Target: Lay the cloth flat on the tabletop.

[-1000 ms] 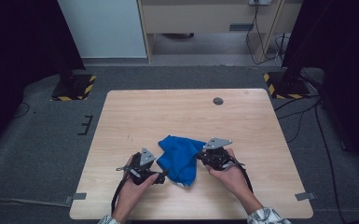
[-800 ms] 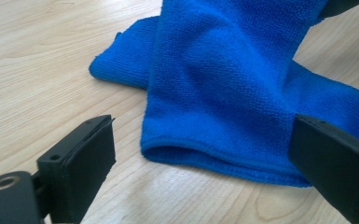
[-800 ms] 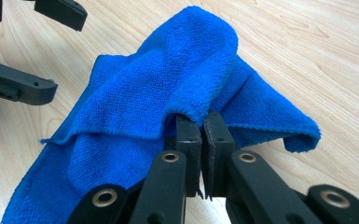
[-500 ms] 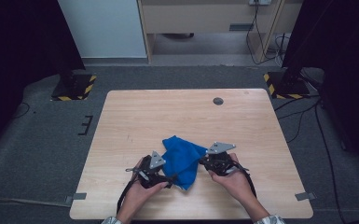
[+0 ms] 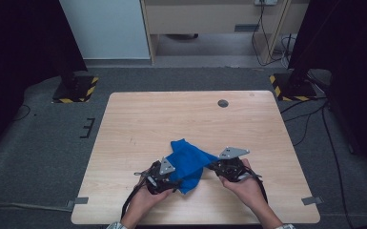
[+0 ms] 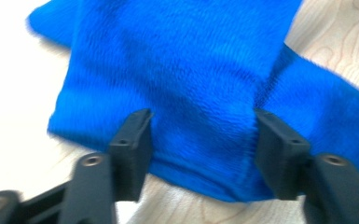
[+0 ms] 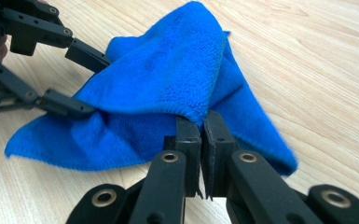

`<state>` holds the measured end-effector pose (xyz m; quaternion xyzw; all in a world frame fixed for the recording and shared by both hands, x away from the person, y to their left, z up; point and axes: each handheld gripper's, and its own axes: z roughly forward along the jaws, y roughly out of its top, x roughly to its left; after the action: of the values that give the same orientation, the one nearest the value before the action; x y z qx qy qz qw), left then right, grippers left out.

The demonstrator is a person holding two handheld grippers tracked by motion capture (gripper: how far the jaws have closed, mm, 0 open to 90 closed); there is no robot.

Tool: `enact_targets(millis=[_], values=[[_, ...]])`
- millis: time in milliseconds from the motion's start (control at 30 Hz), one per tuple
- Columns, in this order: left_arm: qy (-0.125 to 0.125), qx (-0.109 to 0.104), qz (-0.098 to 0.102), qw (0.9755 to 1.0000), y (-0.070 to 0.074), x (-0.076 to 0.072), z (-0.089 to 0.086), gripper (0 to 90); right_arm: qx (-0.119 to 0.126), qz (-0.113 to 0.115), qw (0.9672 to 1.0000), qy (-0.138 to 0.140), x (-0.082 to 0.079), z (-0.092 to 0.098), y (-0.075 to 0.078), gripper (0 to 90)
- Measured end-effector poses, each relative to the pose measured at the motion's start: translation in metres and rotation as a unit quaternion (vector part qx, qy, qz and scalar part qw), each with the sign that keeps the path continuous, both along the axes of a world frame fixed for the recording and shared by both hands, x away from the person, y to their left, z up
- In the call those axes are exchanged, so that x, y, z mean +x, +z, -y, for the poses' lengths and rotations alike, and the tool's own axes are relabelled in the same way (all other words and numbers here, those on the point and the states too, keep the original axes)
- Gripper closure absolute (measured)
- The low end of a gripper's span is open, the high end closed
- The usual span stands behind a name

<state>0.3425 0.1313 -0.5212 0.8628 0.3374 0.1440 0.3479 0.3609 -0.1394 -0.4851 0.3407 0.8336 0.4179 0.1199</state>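
A blue fleece cloth point(image 5: 188, 162) lies crumpled near the front middle of the wooden table point(image 5: 171, 114). My right gripper point(image 5: 214, 164) is at the cloth's right side; in the right gripper view its jaws point(image 7: 200, 122) are shut on a folded edge of the cloth point(image 7: 177, 79), which is lifted slightly. My left gripper point(image 5: 174, 179) is at the cloth's front left. In the left gripper view a thick fold of the cloth point(image 6: 182, 84) sits between its jaws point(image 6: 203, 140), which have just been closing around it and still stand apart. The left gripper point(image 7: 91, 84) also appears in the right gripper view, straddling the cloth.
A small round grommet point(image 5: 223, 103) sits in the table's far right part. Two stand bases with yellow-black stripes point(image 5: 76, 90) point(image 5: 290, 88) rest on the grey floor beyond the table's far corners. A cabinet stands behind.
The left gripper has slid right onto the cloth's edge and its jaws have narrowed around a fold. The right gripper has drawn its held edge slightly right and up.
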Motion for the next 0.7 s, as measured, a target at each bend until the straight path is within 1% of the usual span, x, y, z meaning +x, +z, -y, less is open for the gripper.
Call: enact_targets(millis=[33,100,167,267,300,367,400,433,500,567,633,700], values=[[0.002,-0.002,0.0,1.0,0.0,0.0,-0.001,46.1,0.001,0.001,1.0,-0.002,-0.001,0.001,0.001,87.0],[0.005,-0.016,-0.003,0.9999,0.002,0.002,-0.005,48.4,0.001,0.001,1.0,-0.004,-0.003,0.004,0.004,87.1],[0.01,-0.017,0.009,0.9998,0.005,0.002,-0.008,52.2,0.001,0.002,1.0,-0.006,-0.004,0.007,0.006,87.2],[0.018,-0.021,0.017,0.9995,0.008,0.003,-0.012,55.3,0.0,-0.002,1.0,-0.006,-0.006,0.01,0.006,87.2],[0.019,-0.022,0.019,0.9994,0.009,0.003,-0.012,56.3,0.001,-0.004,1.0,-0.007,-0.006,0.01,0.005,87.1],[0.019,-0.013,0.028,0.9993,0.01,0.003,-0.012,60.8,0.001,-0.005,1.0,-0.006,-0.007,0.01,0.004,87.1],[0.021,-0.008,0.034,0.9992,0.011,0.002,-0.013,65.4,0.001,-0.006,1.0,-0.005,-0.007,0.009,0.003,87.1],[0.023,-0.012,0.038,0.9989,0.012,0.003,-0.013,67.9,0.001,-0.006,1.0,-0.005,-0.007,0.009,0.002,87.1],[0.02,-0.01,0.038,0.999,0.013,0.005,-0.014,72.1,0.0,-0.011,0.9999,-0.006,-0.006,0.007,-0.001,86.9],[0.018,-0.009,0.032,0.9993,0.013,0.008,-0.015,74.0,-0.003,-0.014,0.9999,-0.004,-0.005,0.006,-0.003,86.6],[0.025,-0.013,0.028,0.9992,0.012,0.01,-0.019,74.9,-0.001,-0.015,0.9999,-0.005,-0.004,0.005,-0.004,86.4],[0.028,-0.015,0.028,0.9991,0.012,0.011,-0.02,75.2,0.0,-0.015,0.9999,-0.005,-0.004,0.005,-0.004,86.3]])
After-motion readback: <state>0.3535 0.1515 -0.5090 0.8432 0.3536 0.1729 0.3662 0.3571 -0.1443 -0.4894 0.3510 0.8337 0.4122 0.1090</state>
